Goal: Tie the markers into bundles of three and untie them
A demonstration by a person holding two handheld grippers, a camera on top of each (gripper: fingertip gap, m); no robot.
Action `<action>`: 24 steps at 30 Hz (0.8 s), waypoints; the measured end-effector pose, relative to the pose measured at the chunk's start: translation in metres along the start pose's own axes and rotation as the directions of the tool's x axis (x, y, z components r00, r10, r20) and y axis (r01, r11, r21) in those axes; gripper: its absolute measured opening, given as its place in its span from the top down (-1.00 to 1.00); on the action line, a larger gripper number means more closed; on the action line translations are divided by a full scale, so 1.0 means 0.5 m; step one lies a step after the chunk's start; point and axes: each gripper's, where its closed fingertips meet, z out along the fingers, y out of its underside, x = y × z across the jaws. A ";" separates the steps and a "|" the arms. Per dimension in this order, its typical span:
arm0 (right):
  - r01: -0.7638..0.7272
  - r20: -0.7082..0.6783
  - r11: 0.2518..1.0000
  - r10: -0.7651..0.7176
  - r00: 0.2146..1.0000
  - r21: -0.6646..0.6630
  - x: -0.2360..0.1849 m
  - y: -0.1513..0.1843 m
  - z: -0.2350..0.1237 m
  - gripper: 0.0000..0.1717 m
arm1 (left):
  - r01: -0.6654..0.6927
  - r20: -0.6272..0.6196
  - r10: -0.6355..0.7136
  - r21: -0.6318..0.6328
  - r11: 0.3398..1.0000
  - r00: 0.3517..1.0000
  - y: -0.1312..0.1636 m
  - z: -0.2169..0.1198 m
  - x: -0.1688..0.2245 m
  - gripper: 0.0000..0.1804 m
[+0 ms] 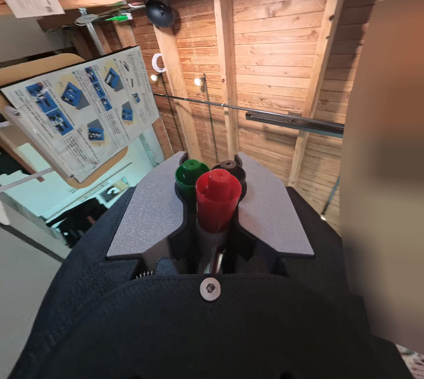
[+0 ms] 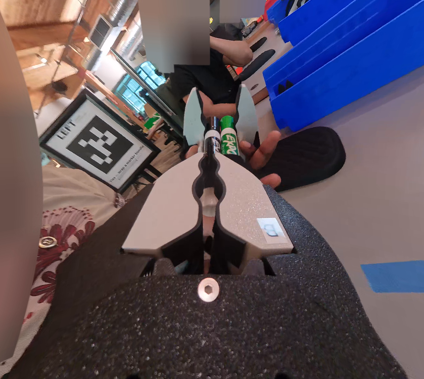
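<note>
The left gripper [image 1: 210, 175] points upward and clamps three whiteboard markers together between its grey fingers [image 1: 158, 196]: a green-capped marker [image 1: 189, 174], a red-capped marker [image 1: 216, 198] in front, and a dark-capped marker [image 1: 230, 169] behind. From the right wrist view, the same bundle shows farther off, with the green marker barrel [image 2: 228, 138] beside a black one [image 2: 212, 138], and the person's bare fingers [image 2: 261, 150] curl around the gripper's black handle. The right gripper [image 2: 209, 166] has its fingers nearly together; whether they pinch a tie or anything else cannot be told. No band is visible on the bundle, so the tying appears unfinished and the untying is yet to come. Below lies a grey table [image 2: 367, 207] with a strip of blue tape [image 2: 394, 276] and blue plastic bins [image 2: 344, 58]. A wooden plank wall [image 1: 263, 69] and an instruction poster [image 1: 87, 104] fill the room behind.
</note>
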 end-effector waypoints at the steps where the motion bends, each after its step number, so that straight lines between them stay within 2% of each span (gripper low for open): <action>1: -0.022 0.006 1.000 0.022 1.000 -0.003 0.002 -0.001 -0.001 0.96 | 0.011 -0.021 -0.011 -0.004 1.000 1.000 0.003 -0.001 0.002 0.57; 6: 0.029 -0.029 0.999 -0.030 0.999 -0.025 0.016 0.000 -0.002 0.96 | 0.018 0.005 -0.018 -0.020 1.000 1.000 0.011 -0.013 -0.016 0.57; 9: 0.185 -0.072 0.982 -0.188 0.979 -0.047 0.017 0.008 -0.001 0.94 | 0.060 0.054 -0.059 -0.024 0.998 0.997 0.013 -0.014 -0.029 0.57; 14: 0.404 -0.094 0.909 -0.413 0.906 -0.100 0.002 0.013 -0.003 0.77 | 0.089 0.072 -0.089 -0.005 0.996 0.993 0.007 -0.016 -0.032 0.57; 18: 0.577 -0.104 0.794 -0.601 0.792 -0.190 -0.004 0.027 -0.001 0.53 | 0.110 0.087 -0.110 0.008 0.994 0.990 0.007 -0.018 -0.041 0.57; 20: 0.662 -0.109 0.711 -0.696 0.709 -0.237 -0.005 0.029 -0.003 0.44 | 0.157 0.085 -0.158 0.023 0.987 0.984 0.006 -0.020 -0.046 0.56; 24: 0.765 -0.089 0.551 -0.826 0.556 -0.334 -0.004 0.039 -0.007 0.31 | 0.160 0.068 -0.161 0.024 0.987 0.985 0.009 -0.017 -0.043 0.57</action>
